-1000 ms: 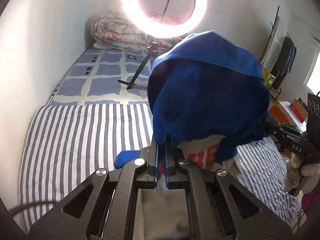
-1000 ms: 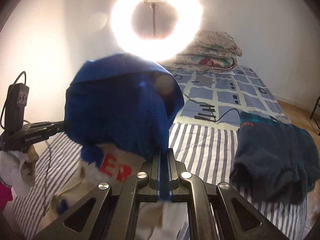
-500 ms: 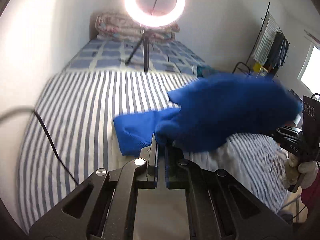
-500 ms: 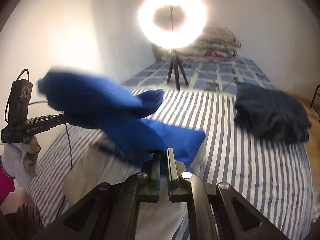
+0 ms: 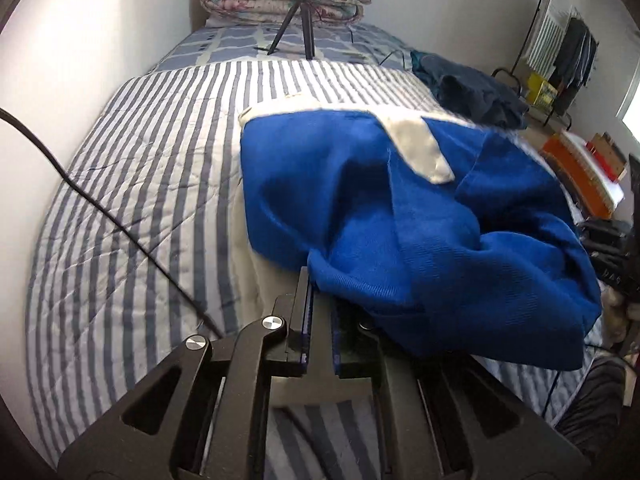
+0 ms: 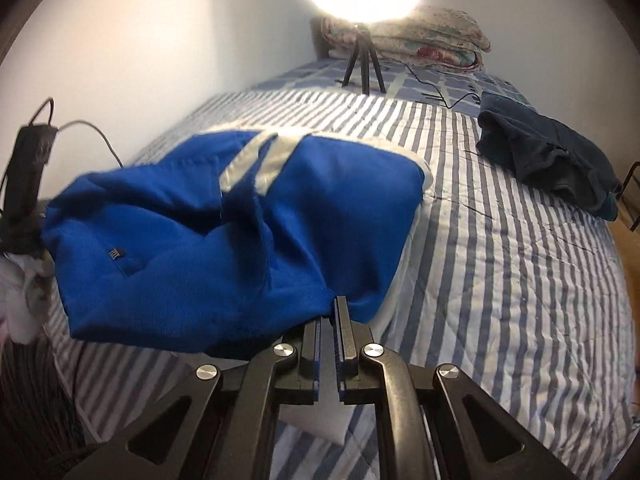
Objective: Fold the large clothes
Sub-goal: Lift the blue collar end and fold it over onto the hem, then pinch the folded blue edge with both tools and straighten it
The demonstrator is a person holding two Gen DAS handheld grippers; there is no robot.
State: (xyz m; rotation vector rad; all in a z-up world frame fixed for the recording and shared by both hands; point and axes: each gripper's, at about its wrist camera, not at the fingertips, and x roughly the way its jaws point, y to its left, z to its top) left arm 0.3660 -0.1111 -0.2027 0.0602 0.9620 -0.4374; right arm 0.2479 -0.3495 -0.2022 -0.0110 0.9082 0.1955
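A blue sweatshirt [image 5: 360, 200] with pale cream trim lies folded over on the striped bed cover [image 5: 140, 160]. Its near edge bunches up at my left gripper [image 5: 320, 284], which is shut on the blue cloth; the fabric drapes over the right finger. In the right wrist view the same sweatshirt [image 6: 200, 240] spreads to the left. My right gripper [image 6: 331, 312] pinches its near corner while its jaws are opening, with a thin edge of cloth between the tips. Each view catches the other gripper at its edge, held in a gloved hand [image 6: 24, 300].
A dark folded garment [image 6: 548, 160] lies at the far right of the bed. A ring light on a tripod [image 6: 362, 64] stands at the head, in front of a folded floral quilt [image 6: 420, 36]. A black cable [image 5: 120, 224] crosses the cover. A clothes rack [image 5: 560, 48] stands beyond the bed.
The sweatshirt, held up high a second ago, has swung forward and down onto the bed. Both grippers came down and forward with it.
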